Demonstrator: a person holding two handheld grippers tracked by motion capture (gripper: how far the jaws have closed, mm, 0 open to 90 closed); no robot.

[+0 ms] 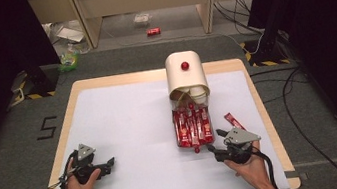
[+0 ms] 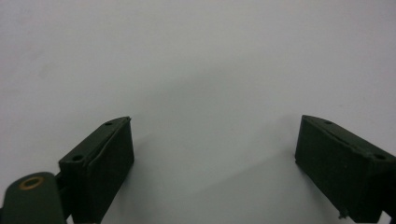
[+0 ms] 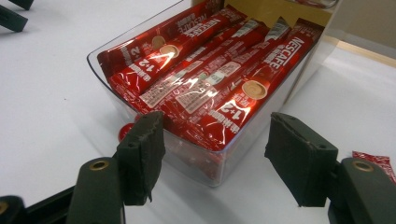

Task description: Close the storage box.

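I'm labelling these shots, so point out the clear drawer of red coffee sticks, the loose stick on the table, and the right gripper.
clear drawer (image 3: 219, 163), right gripper view, its near front wall.
loose stick (image 1: 234, 120), high view, its middle.
right gripper (image 3: 212, 156), right gripper view, midway between its fingertips.

left claw (image 1: 111, 160): jaws wide, hand-held low; right claw (image 1: 215, 139): jaws wide, nothing gripped

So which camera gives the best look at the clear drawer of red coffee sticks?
The right gripper view: the clear drawer sits close up, with its wall and the coffee sticks readable. The high view shows it small, below the cream box. The left gripper view faces white table.
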